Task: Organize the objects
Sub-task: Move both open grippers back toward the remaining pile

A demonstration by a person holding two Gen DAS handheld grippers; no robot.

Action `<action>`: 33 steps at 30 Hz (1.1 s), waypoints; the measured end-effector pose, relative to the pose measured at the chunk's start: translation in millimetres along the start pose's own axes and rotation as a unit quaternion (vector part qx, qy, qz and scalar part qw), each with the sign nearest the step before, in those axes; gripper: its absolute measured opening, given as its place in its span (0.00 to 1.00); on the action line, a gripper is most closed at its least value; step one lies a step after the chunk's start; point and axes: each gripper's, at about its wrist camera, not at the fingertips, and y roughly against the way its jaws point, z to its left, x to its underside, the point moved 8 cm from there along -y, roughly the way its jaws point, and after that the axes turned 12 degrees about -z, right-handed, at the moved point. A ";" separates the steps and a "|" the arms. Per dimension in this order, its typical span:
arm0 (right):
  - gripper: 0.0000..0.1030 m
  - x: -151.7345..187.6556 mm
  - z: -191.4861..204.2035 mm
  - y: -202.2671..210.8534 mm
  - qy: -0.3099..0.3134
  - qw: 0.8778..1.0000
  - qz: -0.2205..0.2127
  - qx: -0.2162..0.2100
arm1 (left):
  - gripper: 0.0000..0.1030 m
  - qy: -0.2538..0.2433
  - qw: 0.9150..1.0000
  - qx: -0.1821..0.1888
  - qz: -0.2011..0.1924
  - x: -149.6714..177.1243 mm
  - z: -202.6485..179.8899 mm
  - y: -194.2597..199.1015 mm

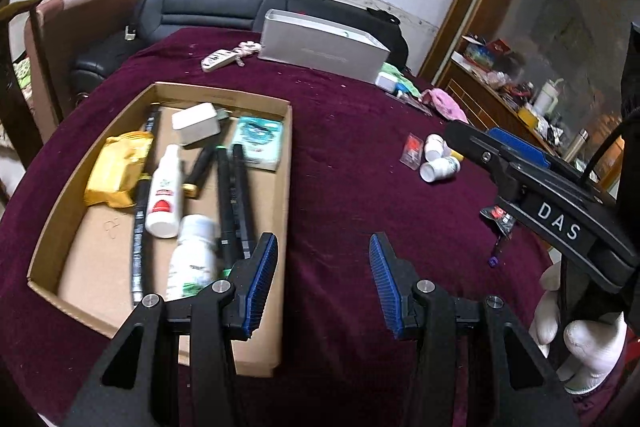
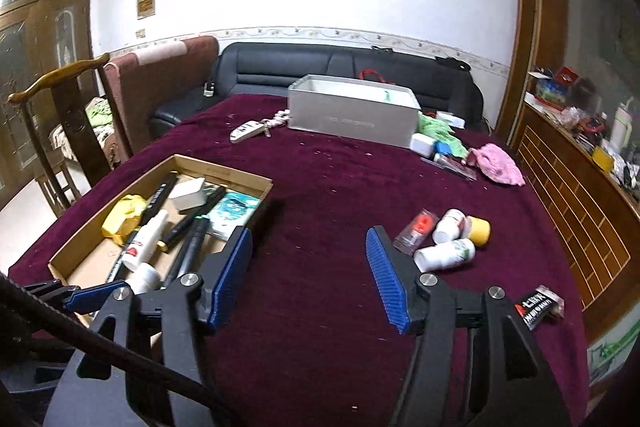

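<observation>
Two tools hover over the bench [image 2: 340, 187] with its maroon cloth, both spread wide and holding nothing: the left tool [image 1: 323, 279] just beside the cardboard tray [image 1: 286, 187], the right tool [image 2: 308, 275] over bare cloth. Inside the tray lie a yellow packet [image 1: 114, 171], a white spray bottle [image 1: 164, 195], a pill bottle [image 1: 194, 259] and dark pens [image 1: 232, 195]. Three small bottles [image 2: 452, 239] lie loose on the cloth near the right tool, well apart from the tray.
</observation>
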 end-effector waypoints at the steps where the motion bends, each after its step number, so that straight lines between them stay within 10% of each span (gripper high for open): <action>1: 0.57 0.8 -5.0 0.0 -0.003 1.000 0.001 0.002 | 0.41 -0.004 1.000 0.002 0.004 0.9 -5.1 -3.1; 33: 0.65 27.4 -120.8 -9.8 -0.062 0.996 0.020 0.055 | 0.41 -0.088 0.994 0.006 0.069 6.6 -95.8 -65.7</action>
